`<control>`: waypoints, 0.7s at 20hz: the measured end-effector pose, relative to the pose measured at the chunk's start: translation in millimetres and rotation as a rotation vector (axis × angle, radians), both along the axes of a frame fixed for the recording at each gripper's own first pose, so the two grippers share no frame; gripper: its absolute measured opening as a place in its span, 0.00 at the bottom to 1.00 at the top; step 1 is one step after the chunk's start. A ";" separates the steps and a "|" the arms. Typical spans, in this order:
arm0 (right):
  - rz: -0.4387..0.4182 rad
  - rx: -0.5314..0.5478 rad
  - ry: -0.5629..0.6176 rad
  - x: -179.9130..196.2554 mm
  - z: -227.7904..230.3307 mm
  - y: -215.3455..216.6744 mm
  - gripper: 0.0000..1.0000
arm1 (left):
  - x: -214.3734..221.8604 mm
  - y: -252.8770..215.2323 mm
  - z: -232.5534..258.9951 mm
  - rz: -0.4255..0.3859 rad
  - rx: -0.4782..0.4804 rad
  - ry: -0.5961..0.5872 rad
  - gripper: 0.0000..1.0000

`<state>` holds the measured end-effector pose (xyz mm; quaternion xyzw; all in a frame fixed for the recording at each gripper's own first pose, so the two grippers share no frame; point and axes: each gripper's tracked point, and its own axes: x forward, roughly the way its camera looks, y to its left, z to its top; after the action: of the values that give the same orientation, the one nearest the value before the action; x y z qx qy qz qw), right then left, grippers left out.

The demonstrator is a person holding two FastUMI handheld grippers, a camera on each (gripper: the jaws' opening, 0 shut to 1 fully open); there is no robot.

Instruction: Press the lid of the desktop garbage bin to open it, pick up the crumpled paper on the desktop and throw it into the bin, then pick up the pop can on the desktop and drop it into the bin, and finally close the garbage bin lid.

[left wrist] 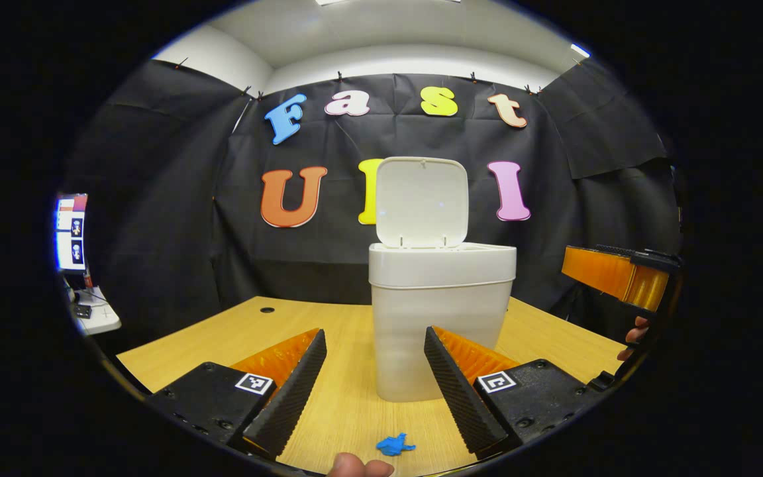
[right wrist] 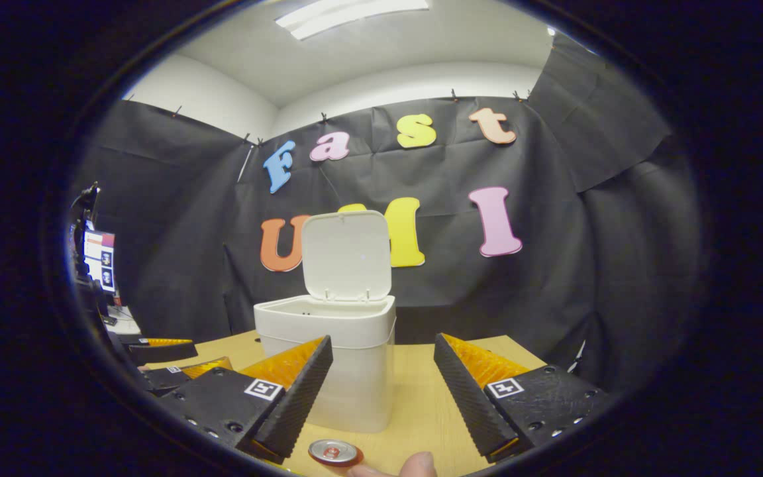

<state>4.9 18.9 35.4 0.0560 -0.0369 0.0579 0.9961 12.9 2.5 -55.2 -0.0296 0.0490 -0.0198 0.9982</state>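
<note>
Bin (left wrist: 440, 324) stands upright on the bench (left wrist: 222, 338), near the back wall, and its lid (left wrist: 421, 202) is flipped up, roughly vertical, hinged at the rear edge. From the right gripper view you can see into the open mouth of the bin (right wrist: 328, 358); what's inside can't be made out.

Your left gripper (left wrist: 375, 384) has its jaws spread wide and holds nothing. It sits low over the bench, pointing straight at the bin's front face. The crumpled paper (left wrist: 395, 444), a small blue wad, lies on the bench just in front of that gripper, between the two fingers' line and closer to you than their tips. A fingertip of your hand (left wrist: 358, 466) shows at the bottom edge, beside the paper.

Your right gripper (right wrist: 381, 391) also has its jaws spread, empty, with the bin ahead and left of centre. The pop can (right wrist: 335, 453) stands on the bench low in that view, only its top showing, in front of the bin and apart from it. Your fingertip (right wrist: 414, 465) shows just right of the can.

From the left gripper view, the right gripper (left wrist: 620, 275) hangs off to the right of the bin, above bench level.
</note>
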 end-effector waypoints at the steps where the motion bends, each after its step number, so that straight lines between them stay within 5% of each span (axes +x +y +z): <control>1: 0.009 0.006 0.003 -3.7 -5.9 1.5 0.95 | -3.0 -3.0 -7.4 -0.001 -0.008 0.019 0.96; 14: 0.048 -0.016 0.102 -23.0 -84.5 8.3 0.96 | -43.0 -11.6 -125.9 -0.013 -0.025 0.285 0.96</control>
<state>-18.0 27.2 -49.1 0.0520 0.0157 0.0792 0.9954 -30.0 -9.1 -181.2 -0.0444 0.1900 -0.0223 0.9805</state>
